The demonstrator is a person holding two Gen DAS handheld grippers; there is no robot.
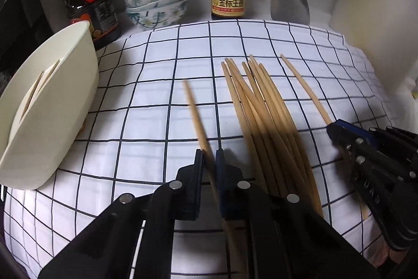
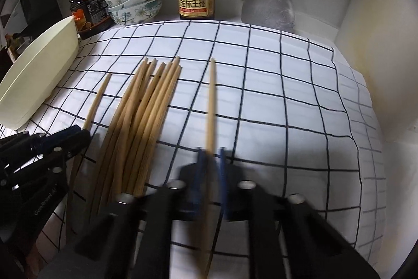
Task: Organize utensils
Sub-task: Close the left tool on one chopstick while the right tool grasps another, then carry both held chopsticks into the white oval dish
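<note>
One chopstick each in left gripper, right gripper

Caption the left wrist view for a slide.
Left gripper clamps one chopstick beside the chopstick pile on checked cloth.

- The left gripper is built of matte black angular links, with dark blue pads lining the inner faces of its two fingers.
- Round silver bolt heads sit at its pivots, four across the lower middle of the left wrist view.
- The right gripper has the same black frame, blue pads and silver bolts, though blur softens its edges.
- At the lower left of the right wrist view, the black housing carries small white lettering, possibly "GenRobot.AI".
</note>
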